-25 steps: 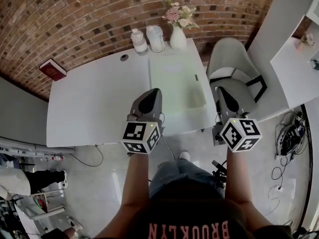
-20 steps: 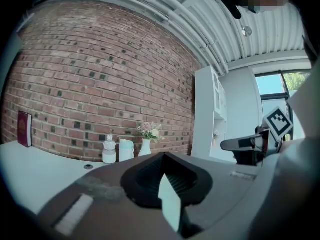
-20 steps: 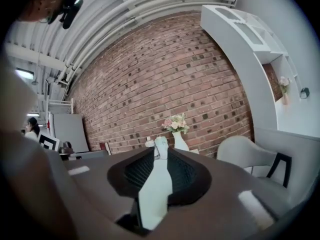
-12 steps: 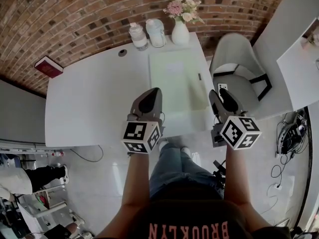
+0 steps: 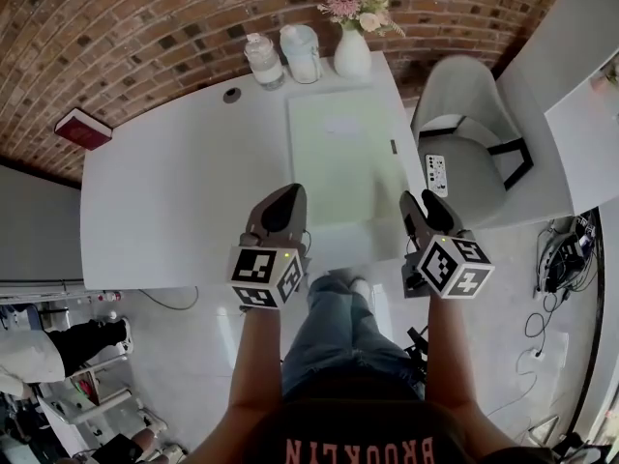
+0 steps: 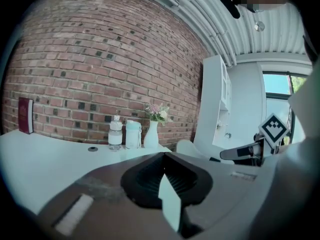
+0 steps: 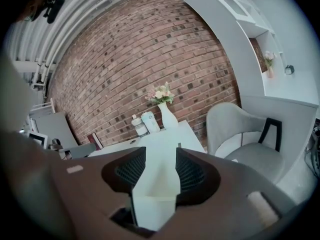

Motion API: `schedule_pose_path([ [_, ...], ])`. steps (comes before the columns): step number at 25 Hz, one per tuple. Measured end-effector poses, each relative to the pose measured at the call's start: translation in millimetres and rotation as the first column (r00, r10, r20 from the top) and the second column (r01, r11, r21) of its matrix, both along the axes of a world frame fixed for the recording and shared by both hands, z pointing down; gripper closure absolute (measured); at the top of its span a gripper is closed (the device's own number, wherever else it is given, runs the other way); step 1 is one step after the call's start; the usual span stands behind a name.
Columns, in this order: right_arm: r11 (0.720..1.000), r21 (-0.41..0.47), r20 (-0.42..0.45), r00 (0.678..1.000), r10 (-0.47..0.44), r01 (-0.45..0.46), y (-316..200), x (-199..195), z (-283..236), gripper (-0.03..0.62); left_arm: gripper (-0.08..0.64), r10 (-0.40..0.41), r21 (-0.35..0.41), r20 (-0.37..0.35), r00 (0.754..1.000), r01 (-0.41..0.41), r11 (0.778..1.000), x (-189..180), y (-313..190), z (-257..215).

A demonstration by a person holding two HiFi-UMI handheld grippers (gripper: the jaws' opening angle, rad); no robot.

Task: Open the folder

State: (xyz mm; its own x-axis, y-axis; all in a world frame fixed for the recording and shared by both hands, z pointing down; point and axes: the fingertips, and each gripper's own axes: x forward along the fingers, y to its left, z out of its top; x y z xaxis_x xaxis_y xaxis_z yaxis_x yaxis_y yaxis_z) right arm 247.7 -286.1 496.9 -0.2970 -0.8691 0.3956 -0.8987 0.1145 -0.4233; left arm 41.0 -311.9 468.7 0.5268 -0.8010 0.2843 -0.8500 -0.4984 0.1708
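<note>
- left gripper (image 5: 288, 199): over the near edge of the table (image 5: 174, 201), just left of the folder's near left corner. jaws pressed together at the tips, nothing pinched.
- right gripper (image 5: 423, 206): by the table's near right corner, beside the folder's right side. jaws spread wide and just been opening. nothing is held between them; only the pale table top shows through the gap.
- folder (image 5: 348, 158): pale green, lying flat and closed on the right part of the table, long side along the right edge, running from the near edge towards the far edge. a small dark tab sits on its right side.
- chair (image 5: 469, 133): grey, off the table's right edge. a small white item (image 5: 437, 174) lies on the seat, possibly a remote, too small to tell.
- grommet (image 5: 231, 95): small, dark, round, near the far edge, left of the folder.
- book (image 5: 82, 129): dark red, at the far left corner.
- bottle (image 5: 262, 61), lidded cup (image 5: 302, 53), white vase (image 5: 352, 51) with flowers: in a row along the far edge, vase nearest the far right corner.
- brick wall (image 5: 145, 27): behind the far edge.
</note>
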Motion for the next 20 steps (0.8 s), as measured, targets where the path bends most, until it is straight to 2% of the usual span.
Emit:
schedule_pose_path([
  [9,0.989,-0.140,0.049,0.997,0.062,-0.055,9,1,56,0.381,0.561,-0.002,-0.087,0.035,0.999,0.005,0.996,-11,13,41],
  [13,0.967,-0.219,0.070,0.987,0.146,-0.127,16,5,77,0.374,0.561,0.005,-0.106,0.044,0.999,0.000,0.994,-12,16,48],
  [16,0.953,-0.269,0.164,0.968,0.190,-0.142,16,-2,89,0.374,0.561,0.020,-0.111,0.061,0.998,-0.013,0.994,-11,16,53],
  [20,0.938,-0.305,0.286,0.924,0.253,-0.162,14,-9,97,0.377,0.561,0.029,-0.125,0.070,0.997,-0.020,0.992,-15,19,59],
])
